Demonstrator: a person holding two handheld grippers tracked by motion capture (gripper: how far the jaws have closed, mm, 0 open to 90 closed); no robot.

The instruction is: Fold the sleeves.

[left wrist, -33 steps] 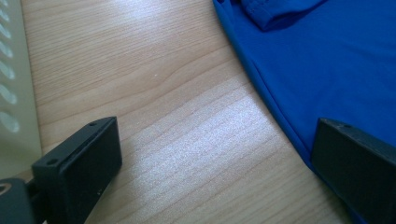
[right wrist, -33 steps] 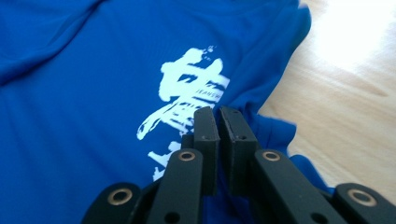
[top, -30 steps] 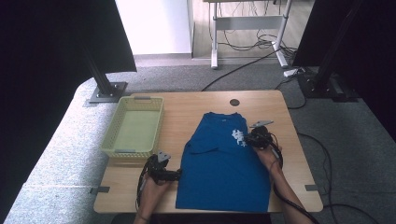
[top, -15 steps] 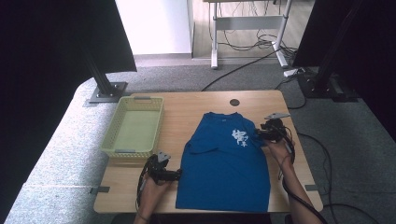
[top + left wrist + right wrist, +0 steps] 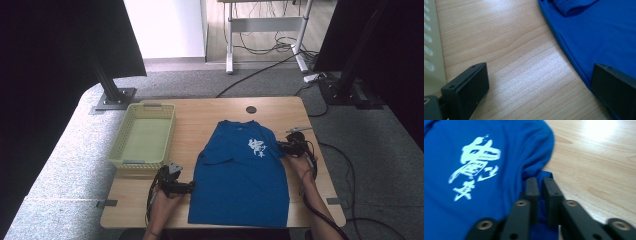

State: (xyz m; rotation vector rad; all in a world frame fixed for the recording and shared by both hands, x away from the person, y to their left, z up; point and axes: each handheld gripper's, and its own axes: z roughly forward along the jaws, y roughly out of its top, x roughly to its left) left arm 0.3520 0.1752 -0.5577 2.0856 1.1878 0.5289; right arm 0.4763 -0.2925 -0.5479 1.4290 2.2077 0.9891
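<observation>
blue T-shirt [image 5: 240,175] flat on table [image 5: 210,112], beside yellow basket [image 5: 125,150] | right gripper [image 5: 540,183] pinches the sleeve edge, white print visible close-up | left gripper [image 5: 536,82] gapes wide at the hem

A wooden table [image 5: 210,112] is standing on grey carpet [image 5: 65,150]. Dark panels are flanking a white wall [image 5: 162,27] at the far side, beside what is possibly a desk frame [image 5: 265,22] with cables trailing.

T-shirt [image 5: 240,175] hem cut by table edge — print [image 5: 472,165] blurred.
</observation>
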